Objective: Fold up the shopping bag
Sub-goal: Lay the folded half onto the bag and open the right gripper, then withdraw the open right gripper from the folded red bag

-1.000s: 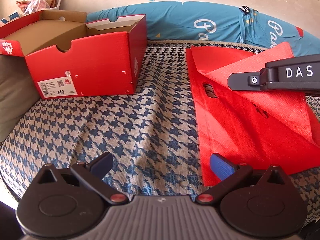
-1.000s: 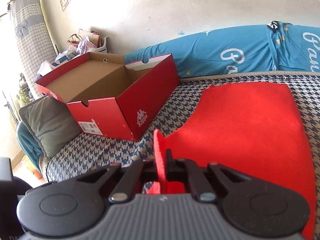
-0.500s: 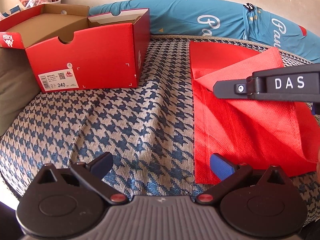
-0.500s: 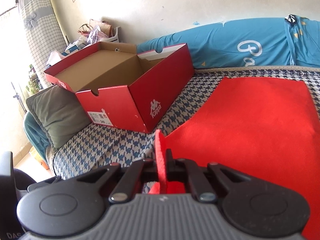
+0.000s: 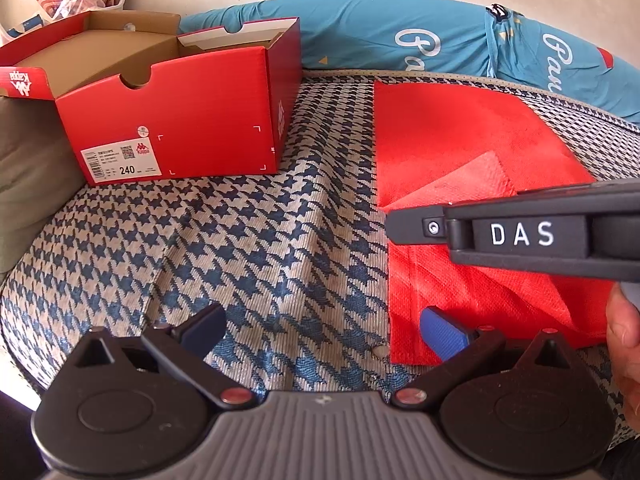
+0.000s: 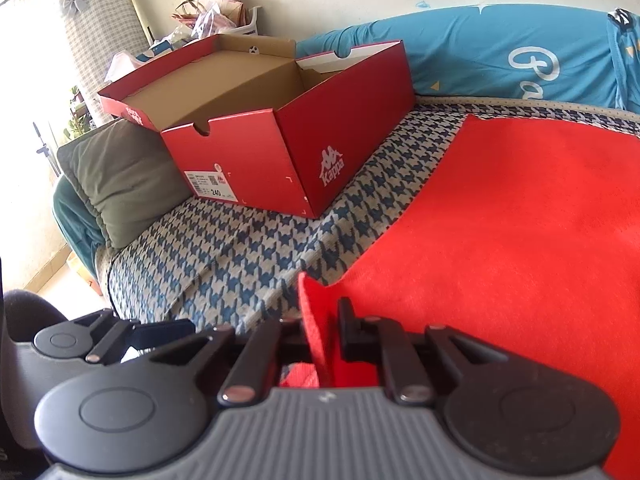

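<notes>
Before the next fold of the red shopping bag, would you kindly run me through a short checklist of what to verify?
1. Right gripper shut on a corner of the shopping bag: ok, red fabric is pinched between its fingers.
2. Left gripper free to help: ok, it is open and holds nothing.
3. Left gripper's blue finger lies over the bag's near edge: ok; whether it touches, cannot tell.
4. Bag lying flat on the bedcover: not ok, one flap is already turned over and creased.
5. Shoebox clear of the bag: ok, patterned cover shows between them.
6. Bag's right edge: cannot tell, out of view.
</notes>
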`<state>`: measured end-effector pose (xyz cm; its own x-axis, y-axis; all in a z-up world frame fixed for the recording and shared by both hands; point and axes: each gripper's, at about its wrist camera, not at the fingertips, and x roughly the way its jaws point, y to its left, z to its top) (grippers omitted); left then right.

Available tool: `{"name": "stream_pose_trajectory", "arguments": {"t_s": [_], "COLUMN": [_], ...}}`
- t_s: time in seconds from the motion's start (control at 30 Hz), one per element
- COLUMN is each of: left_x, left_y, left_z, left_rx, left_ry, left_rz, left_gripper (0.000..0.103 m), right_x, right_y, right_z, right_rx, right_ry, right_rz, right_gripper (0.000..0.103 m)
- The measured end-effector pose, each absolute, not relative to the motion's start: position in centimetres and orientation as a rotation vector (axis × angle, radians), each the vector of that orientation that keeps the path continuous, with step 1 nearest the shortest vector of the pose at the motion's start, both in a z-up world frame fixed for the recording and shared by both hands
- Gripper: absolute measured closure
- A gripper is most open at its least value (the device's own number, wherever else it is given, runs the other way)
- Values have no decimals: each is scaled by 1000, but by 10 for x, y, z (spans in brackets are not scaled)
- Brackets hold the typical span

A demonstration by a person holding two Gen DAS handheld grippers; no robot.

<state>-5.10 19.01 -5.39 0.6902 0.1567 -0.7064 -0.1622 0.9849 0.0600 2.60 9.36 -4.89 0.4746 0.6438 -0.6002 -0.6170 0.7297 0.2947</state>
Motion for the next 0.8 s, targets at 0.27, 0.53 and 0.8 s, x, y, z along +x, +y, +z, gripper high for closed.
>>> {"name": "stream_pose_trajectory", "arguments": {"t_s": [0.27, 0.53, 0.8], "left_x": [-58, -83, -102], "left_y": [189, 184, 172], "left_z": [-51, -40, -20], "left_rx": [4, 3, 5], "left_ry": [797, 790, 725], "left_rz": [201, 219, 183], "left_gripper": [0, 0, 0], "right_x": [10, -3, 1], "right_y": [95, 83, 34], "right_z": [-37, -7, 15], "right_rx": [17, 42, 107], "right_ry": [709, 641, 583], "right_rz": [832, 914, 726], "right_gripper": [66, 40, 26]}}
